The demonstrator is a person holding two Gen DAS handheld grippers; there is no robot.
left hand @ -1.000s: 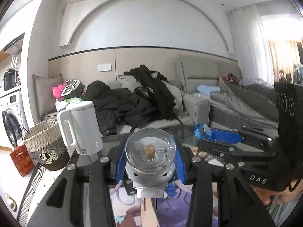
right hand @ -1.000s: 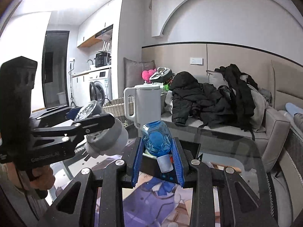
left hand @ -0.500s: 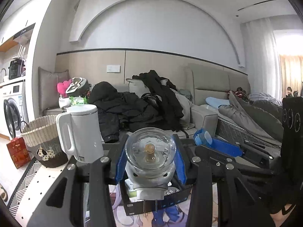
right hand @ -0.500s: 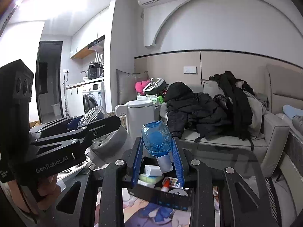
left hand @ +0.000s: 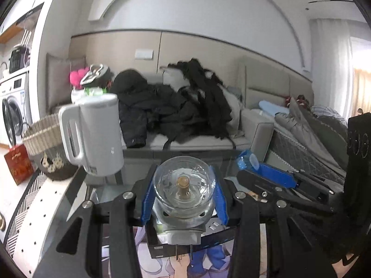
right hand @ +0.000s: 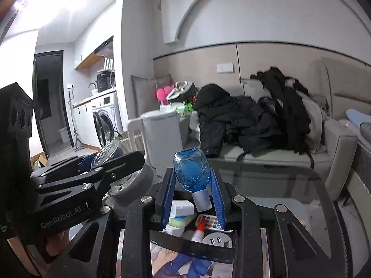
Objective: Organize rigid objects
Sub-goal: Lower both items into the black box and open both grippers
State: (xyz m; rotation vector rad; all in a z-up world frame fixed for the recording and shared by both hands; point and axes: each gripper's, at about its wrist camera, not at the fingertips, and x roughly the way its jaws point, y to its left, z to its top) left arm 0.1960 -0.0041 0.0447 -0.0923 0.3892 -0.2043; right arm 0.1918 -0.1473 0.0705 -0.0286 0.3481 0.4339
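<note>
You are carrying the last pieces toward the part-filled black storage box (right hand: 185, 238): left gripper (left hand: 183, 199) jaws clamping the clear glass-domed plug lamp (left hand: 183, 185), right gripper (right hand: 193, 197) jaws clamping the blue faceted bottle (right hand: 191, 171).

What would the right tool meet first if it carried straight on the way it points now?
Likely the white kettle, just left of the line beyond the held blue bottle; otherwise the sofa behind. Depth is unclear. The black box sits below the line.

Left gripper (left hand: 183, 197) with blue fingers (left hand: 146, 202) closed on a clear domed night-light plug (left hand: 183, 190). Below the fingers sits a dark box (left hand: 162, 246). Left of them, a white kettle (left hand: 97, 136) stands on the bench (left hand: 55, 210).
</note>
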